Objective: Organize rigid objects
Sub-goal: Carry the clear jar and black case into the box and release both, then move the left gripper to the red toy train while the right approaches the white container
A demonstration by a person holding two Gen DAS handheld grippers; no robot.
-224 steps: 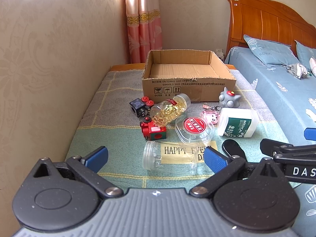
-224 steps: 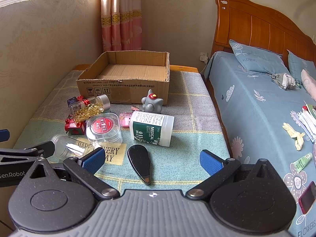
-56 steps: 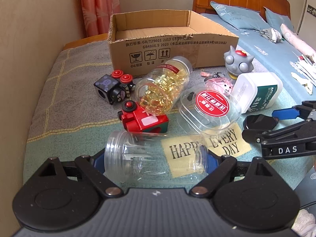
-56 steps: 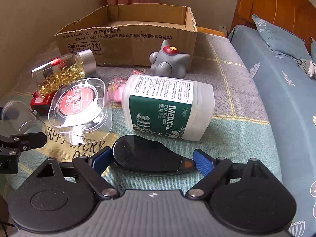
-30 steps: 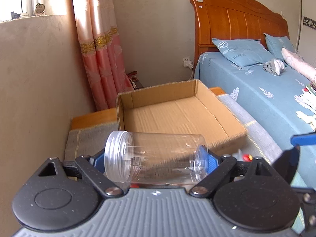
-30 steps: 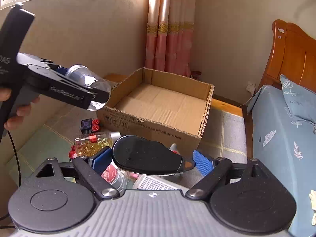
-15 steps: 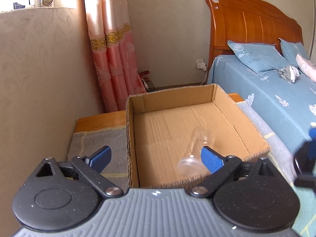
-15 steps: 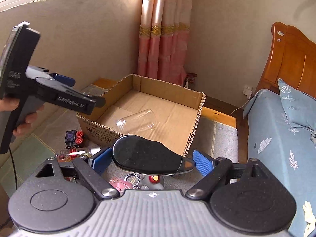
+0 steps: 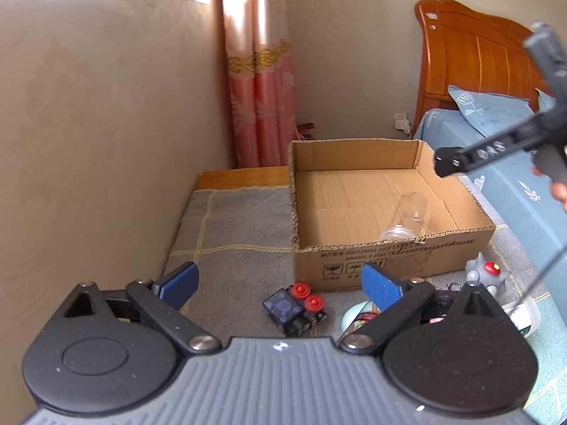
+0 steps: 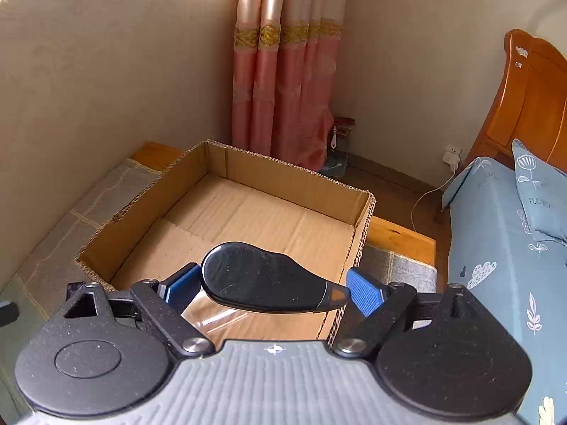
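Observation:
An open cardboard box [image 9: 393,253] stands on the blanketed bench. A clear plastic jar [image 9: 409,217] lies inside it near the front wall. My left gripper [image 9: 280,283] is open and empty, held back from the box's front left corner. My right gripper [image 10: 271,290] is shut on a black oval case [image 10: 264,278] and holds it above the box [image 10: 248,219]; the clear jar [image 10: 216,315] shows just under it. The right gripper also shows in the left wrist view [image 9: 496,148], over the box's right side.
On the grey-green blanket [image 9: 230,226] in front of the box lie a black cube toy with red knobs [image 9: 296,306], a grey spiky figure [image 9: 485,274] and a white bottle [image 9: 524,315]. A wall [image 9: 88,141] runs along the left. A blue bed [image 10: 503,248] is on the right.
The left gripper has drawn back and down from the box, leaving the clear jar inside. The right gripper has moved forward over the box with the black case.

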